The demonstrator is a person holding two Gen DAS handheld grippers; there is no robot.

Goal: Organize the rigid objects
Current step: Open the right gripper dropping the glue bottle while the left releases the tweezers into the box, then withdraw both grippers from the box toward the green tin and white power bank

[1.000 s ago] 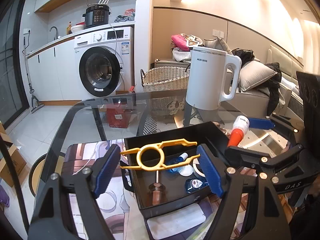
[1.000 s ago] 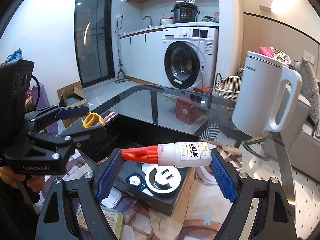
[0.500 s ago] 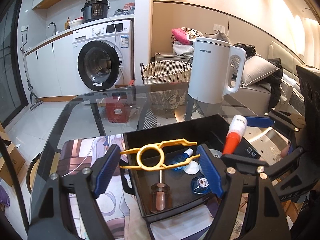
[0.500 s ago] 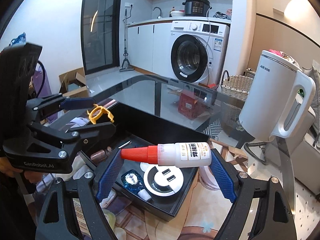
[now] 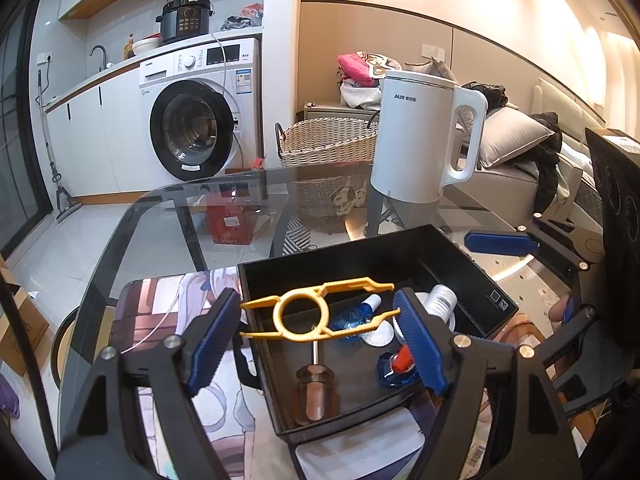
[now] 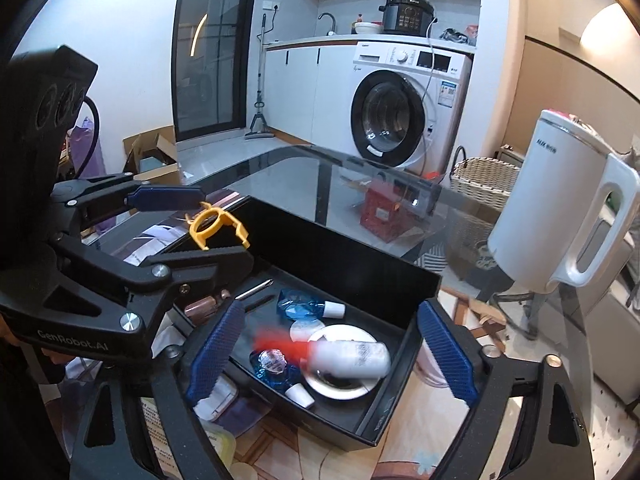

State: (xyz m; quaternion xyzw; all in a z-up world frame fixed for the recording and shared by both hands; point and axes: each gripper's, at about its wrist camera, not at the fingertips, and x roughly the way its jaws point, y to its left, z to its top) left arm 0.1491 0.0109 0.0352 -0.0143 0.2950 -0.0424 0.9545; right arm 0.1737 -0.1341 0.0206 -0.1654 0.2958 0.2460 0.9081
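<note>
Clearly light and stiff, the yellow plastic clip [image 5: 318, 314] is pinched by the left gripper [image 5: 318, 330] at its thin arms, above the black box [image 6: 360, 276]. Right gripper [image 6: 326, 354] fingers spread; the slippery glue bottle [image 6: 344, 356], blurred, sits in the box.

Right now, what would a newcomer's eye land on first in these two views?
Probably the yellow plastic ring-shaped tool clamped crosswise in the left gripper above the black open-top storage box. Next, the motion-blurred white bottle with a red nozzle inside that box, between the wide-open fingers of the right gripper. Behind, a tall white electric kettle stands on the glass table.
</note>
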